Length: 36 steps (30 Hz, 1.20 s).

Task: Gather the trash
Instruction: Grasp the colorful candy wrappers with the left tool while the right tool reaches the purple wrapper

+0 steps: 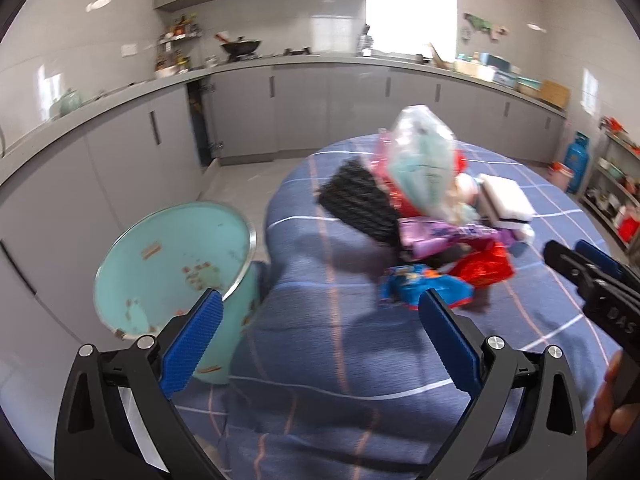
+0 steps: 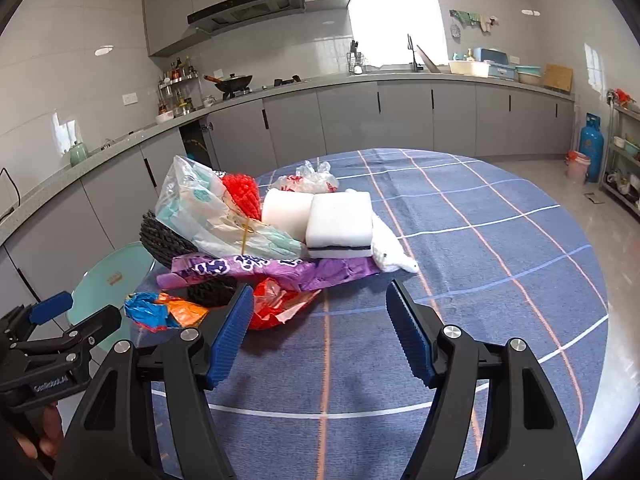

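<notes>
Both grippers, left [image 1: 320,312] and right [image 2: 320,312], hover with jaws apart, empty. Motion blur smears the trash pile [image 1: 432,216]; the surface [image 1: 320,360] hides the bin's [image 1: 172,264] base.

Looking along our left gripper [image 1: 320,312], we see its blue-padded jaws standing wide apart with nothing between them, above a blue checked tablecloth [image 1: 332,360]. Just past the tips lies a heap of trash [image 1: 432,220]: a crumpled blue wrapper [image 1: 416,286] nearest, a red wrapper [image 1: 486,266] beside it, a purple packet [image 1: 440,236], a black mesh piece [image 1: 360,200], a clear plastic bag [image 1: 424,160] on top and a white foam block [image 1: 506,202] behind. Left of the table stands a pale green bin [image 1: 172,264], open-topped. Our right gripper [image 1: 580,264] enters from the right edge, near the heap; its jaws are blurred.
</notes>
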Each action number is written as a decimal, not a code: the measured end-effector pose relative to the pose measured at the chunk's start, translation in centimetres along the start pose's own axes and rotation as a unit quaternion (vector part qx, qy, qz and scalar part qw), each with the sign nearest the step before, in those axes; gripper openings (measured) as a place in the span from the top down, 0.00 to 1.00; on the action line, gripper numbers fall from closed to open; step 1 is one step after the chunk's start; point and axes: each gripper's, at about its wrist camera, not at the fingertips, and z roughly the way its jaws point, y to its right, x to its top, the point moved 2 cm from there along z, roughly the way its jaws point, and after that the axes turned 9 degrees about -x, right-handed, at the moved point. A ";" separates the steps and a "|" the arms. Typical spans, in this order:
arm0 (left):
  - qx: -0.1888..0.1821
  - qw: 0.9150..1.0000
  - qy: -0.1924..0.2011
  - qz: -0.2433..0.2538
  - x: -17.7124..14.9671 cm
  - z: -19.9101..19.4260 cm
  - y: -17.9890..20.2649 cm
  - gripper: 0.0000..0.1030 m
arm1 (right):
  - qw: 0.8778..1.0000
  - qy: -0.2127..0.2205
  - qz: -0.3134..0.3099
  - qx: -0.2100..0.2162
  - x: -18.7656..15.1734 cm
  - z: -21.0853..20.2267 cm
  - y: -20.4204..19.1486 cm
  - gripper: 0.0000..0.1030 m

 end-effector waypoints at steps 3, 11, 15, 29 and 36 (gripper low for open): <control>-0.007 1.000 0.003 0.018 0.4 0.6 1.3 0.07 | 1.000 -0.007 0.004 -0.001 -0.2 0.3 0.6 0.38; -0.043 0.999 -0.014 0.027 1.1 3.9 3.8 0.24 | 1.000 -0.015 0.022 -0.014 -0.4 0.9 2.5 0.38; -0.061 0.997 -0.037 0.027 0.5 5.2 4.3 0.50 | 0.999 -0.020 0.028 -0.016 -0.6 1.1 3.0 0.38; -0.122 0.989 -0.056 0.057 -2.4 2.2 4.9 0.74 | 0.999 -0.027 0.039 -0.013 -0.5 0.7 3.3 0.38; -0.136 0.989 -0.028 0.053 -2.0 -0.5 4.1 0.78 | 0.999 -0.029 0.041 -0.013 -0.7 0.4 3.4 0.38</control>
